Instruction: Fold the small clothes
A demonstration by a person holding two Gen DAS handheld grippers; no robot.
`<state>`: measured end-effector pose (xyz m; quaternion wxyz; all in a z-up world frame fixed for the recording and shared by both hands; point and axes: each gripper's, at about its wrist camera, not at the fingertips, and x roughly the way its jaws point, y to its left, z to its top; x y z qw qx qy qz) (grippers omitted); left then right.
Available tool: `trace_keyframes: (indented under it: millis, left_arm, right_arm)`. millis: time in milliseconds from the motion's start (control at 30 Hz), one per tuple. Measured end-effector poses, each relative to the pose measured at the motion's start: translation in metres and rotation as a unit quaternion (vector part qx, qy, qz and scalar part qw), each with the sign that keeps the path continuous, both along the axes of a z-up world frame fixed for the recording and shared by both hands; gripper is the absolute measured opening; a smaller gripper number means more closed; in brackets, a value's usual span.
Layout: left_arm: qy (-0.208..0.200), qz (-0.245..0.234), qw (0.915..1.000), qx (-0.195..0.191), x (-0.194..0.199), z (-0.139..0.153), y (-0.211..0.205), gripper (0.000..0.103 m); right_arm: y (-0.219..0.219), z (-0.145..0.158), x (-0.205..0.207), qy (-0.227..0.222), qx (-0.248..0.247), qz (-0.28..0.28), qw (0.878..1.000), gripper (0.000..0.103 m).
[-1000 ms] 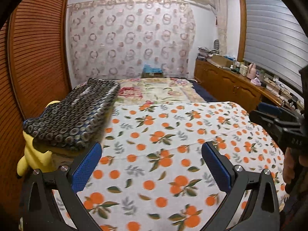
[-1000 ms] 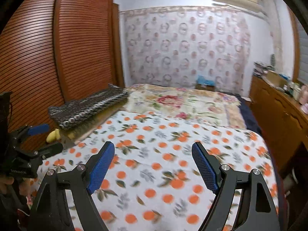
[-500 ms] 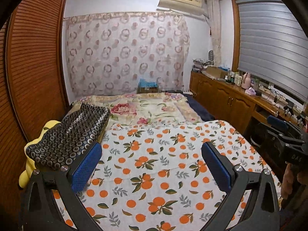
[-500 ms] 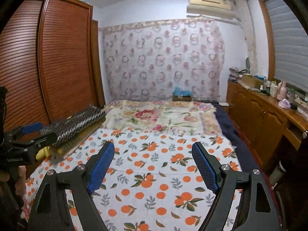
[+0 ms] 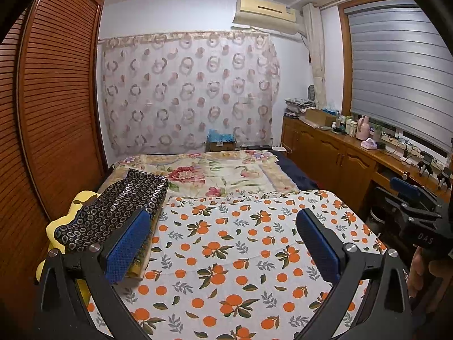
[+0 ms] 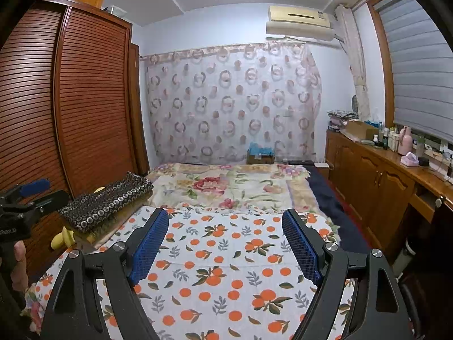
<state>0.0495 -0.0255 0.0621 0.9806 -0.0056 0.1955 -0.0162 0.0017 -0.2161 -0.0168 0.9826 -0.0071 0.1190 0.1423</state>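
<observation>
Clothes are lying folded at left of frame: a dark ringed garment [image 5: 119, 209] stacked on the bed [image 5: 226, 255]. Soft and light, probably best pinched at edges. Left gripper [image 5: 223, 243] and right gripper [image 6: 226, 243] are gaping, empty.

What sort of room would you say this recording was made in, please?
Most likely a home bedroom: a bed under an orange-print sheet fills the middle, a slatted wooden wardrobe lines one wall, and an air conditioner hangs above a curtain.
</observation>
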Motion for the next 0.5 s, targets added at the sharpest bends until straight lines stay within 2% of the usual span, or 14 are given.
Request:
trace_keyframes:
  millis: [500]
  left_arm:
    - [0.001, 0.004, 1.0000, 0.000, -0.003, 0.000, 0.004, 0.103]
  right_arm:
    - [-0.011, 0.006, 0.017, -0.001, 0.003, 0.002, 1.000, 0.084]
